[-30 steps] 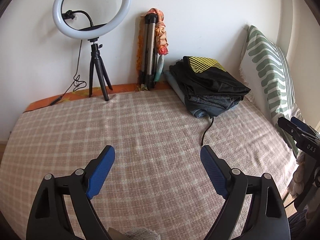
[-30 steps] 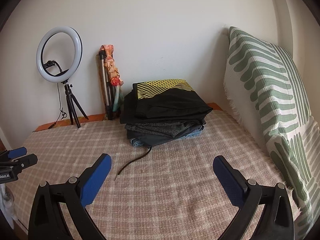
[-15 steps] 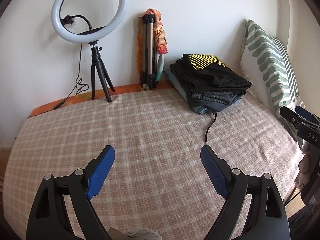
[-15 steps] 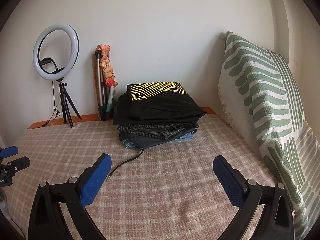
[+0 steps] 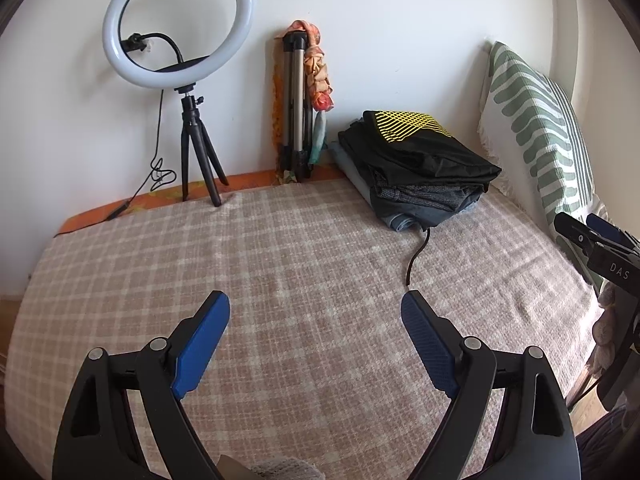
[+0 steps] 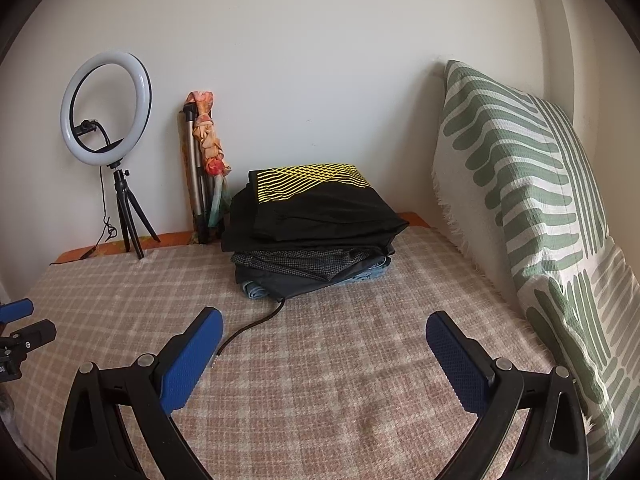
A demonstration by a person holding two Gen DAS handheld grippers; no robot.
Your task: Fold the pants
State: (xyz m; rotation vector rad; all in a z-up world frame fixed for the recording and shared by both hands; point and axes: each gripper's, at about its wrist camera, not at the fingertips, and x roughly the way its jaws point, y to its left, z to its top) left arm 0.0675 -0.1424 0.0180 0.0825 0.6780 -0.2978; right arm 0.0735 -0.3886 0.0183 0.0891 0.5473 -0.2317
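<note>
Black folded pants (image 6: pixel 316 216) atop stacked clothes, checked woven blanket (image 6: pixel 340 380) beneath.

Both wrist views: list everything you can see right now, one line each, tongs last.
Blanket: one, pink-beige check, covering the bed.
Clothes pile: one stack, black with yellow lines on top, grey and blue below, far side near the wall.
Cord: one, black, trailing from under the pile toward the camera.
Pillow: one, white with green stripes, upright along the right edge.
Ring light: one, white on a black tripod, far left by the wall.
Folded tripod: one, metal, orange cloth draped on it, leaning on the wall.
Left tongs: blue pads, open, empty.
Right tongs: blue pads, open, empty.
</note>
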